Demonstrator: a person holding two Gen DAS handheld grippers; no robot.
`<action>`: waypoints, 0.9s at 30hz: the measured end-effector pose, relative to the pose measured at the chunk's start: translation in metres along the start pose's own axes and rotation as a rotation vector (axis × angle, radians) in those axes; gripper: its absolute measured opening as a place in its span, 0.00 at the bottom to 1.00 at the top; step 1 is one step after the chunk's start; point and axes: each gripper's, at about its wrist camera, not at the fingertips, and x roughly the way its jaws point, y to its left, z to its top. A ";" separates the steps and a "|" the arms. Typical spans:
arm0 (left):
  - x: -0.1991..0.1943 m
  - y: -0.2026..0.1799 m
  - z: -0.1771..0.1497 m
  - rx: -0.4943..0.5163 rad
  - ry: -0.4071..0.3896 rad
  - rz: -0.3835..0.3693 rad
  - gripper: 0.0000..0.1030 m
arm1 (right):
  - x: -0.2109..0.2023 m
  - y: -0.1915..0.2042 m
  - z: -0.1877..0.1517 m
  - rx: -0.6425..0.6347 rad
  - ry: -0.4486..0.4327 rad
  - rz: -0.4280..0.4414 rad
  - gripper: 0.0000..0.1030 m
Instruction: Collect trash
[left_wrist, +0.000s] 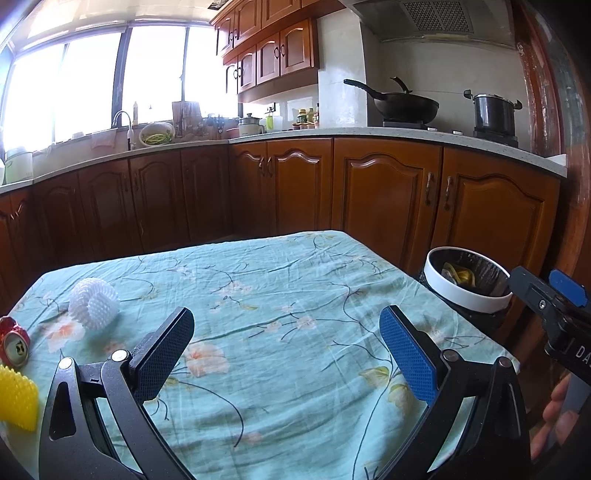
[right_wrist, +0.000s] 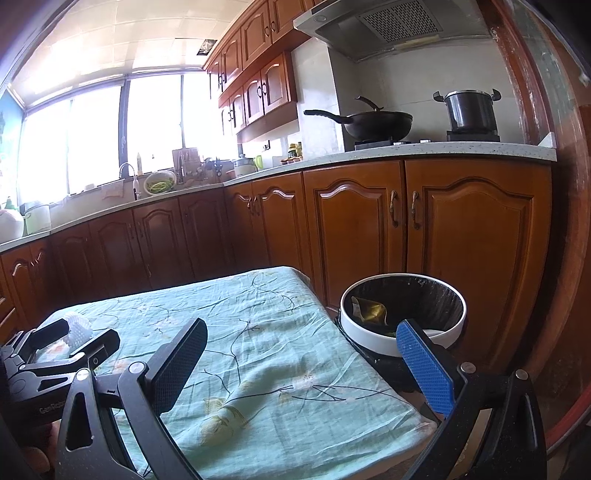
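A white foam net (left_wrist: 94, 302) lies on the table's left side, with a crushed red can (left_wrist: 14, 345) and a yellow foam net (left_wrist: 16, 397) at the left edge. The white-rimmed trash bin (left_wrist: 466, 276) with a black liner stands off the table's right edge and holds yellow trash (left_wrist: 460, 275). My left gripper (left_wrist: 286, 347) is open and empty over the table's middle. My right gripper (right_wrist: 301, 363) is open and empty over the table's right edge, next to the bin (right_wrist: 402, 308). The white net also shows in the right wrist view (right_wrist: 77, 328).
The table carries a teal floral cloth (left_wrist: 266, 295). Brown kitchen cabinets (left_wrist: 369, 192) and a counter with a wok (left_wrist: 402, 105) and a pot (left_wrist: 493, 110) run behind. A wooden door frame (right_wrist: 561, 221) stands right of the bin.
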 end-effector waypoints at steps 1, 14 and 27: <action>0.000 0.000 0.000 0.001 -0.001 0.000 1.00 | 0.000 0.000 0.000 0.001 0.000 0.000 1.00; 0.003 -0.001 0.001 0.001 0.005 -0.001 1.00 | 0.003 0.001 0.000 0.008 0.005 0.005 1.00; 0.010 -0.001 0.001 -0.002 0.017 0.001 1.00 | 0.008 0.000 -0.001 0.020 0.012 0.014 1.00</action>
